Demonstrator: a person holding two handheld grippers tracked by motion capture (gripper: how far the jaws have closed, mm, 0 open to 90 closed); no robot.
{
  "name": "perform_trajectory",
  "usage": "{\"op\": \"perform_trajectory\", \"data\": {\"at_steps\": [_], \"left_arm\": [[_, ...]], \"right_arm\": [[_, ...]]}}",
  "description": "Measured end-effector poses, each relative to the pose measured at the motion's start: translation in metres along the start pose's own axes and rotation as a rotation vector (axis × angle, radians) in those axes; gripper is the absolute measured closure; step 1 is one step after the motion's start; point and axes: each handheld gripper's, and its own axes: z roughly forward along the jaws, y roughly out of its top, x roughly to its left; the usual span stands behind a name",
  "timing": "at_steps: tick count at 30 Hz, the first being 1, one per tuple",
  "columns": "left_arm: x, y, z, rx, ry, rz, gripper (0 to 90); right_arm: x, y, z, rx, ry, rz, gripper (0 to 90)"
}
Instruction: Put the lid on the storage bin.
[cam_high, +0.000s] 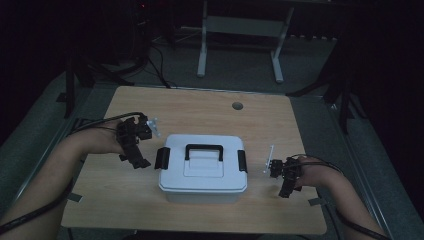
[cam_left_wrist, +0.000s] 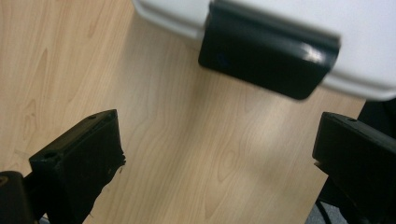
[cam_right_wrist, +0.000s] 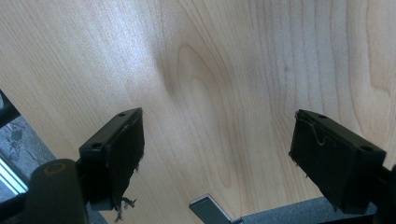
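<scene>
The white box (cam_high: 202, 170) with its black carry handle (cam_high: 204, 149) sits pretty much dead centre on the wooden bench (cam_high: 200, 112), a bit toward the near edge, lid on. From the high view you can see a black latch (cam_high: 162, 158) on its left end and another latch (cam_high: 242, 161) on the right end. Left tongs (cam_high: 134, 145) are just beside the box's left end, close to that latch but not touching it as far as I can tell. Right tongs (cam_high: 282, 172) are off to the right of the box, near but clearly apart from it. There's a round cable hole (cam_high: 237, 106) at the far side of the bench.

Left gripper view: the left tongs (cam_left_wrist: 219, 154) have both jaws spread wide with bare wood between them, so released, nothing held. The left-end latch (cam_left_wrist: 266, 58) and a strip of the white box (cam_left_wrist: 355, 42) are right ahead of the jaws.

Right gripper view: the right tongs (cam_right_wrist: 217, 154) are also released, jaws wide apart over plain bench (cam_right_wrist: 210, 70) grain. The bench edge and a bit of floor show at the lower left.
</scene>
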Motion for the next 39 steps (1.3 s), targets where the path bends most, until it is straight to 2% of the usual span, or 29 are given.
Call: {"op": "perform_trajectory", "data": {"at_steps": [1,7,12,14,21,26,34,39], "left_arm": [[0.001,-0.008,0.002,0.002,0.0,-0.02,1.0],[0.0,-0.027,0.005,0.009,-0.006,-0.035,1.0],[-0.001,-0.04,0.008,-0.004,0.0,-0.049,1.0],[-0.001,-0.049,0.013,0.009,-0.005,-0.063,1.0],[-0.004,-0.059,0.025,0.015,-0.028,-0.068,1.0],[-0.006,-0.063,0.036,0.033,-0.031,-0.056,1.1],[-0.008,-0.073,0.049,0.001,-0.049,-0.059,1.1],[-0.009,-0.08,0.059,0.012,-0.063,-0.08,1.0]], "right_arm": [[0.0,0.0,0.0,0.002,0.001,-0.001,17.2],[0.0,0.0,-0.002,0.001,0.001,-0.001,17.2],[-0.001,-0.001,-0.002,0.0,0.0,0.0,17.2],[0.0,-0.001,-0.003,0.0,-0.004,0.0,17.2],[-0.001,-0.004,-0.002,-0.005,-0.004,0.005,17.2],[-0.001,-0.004,0.002,-0.01,0.005,0.006,17.2],[0.001,-0.003,0.01,-0.009,0.012,0.002,17.2],[0.0,-0.004,0.011,-0.007,0.011,0.009,17.2]]}}
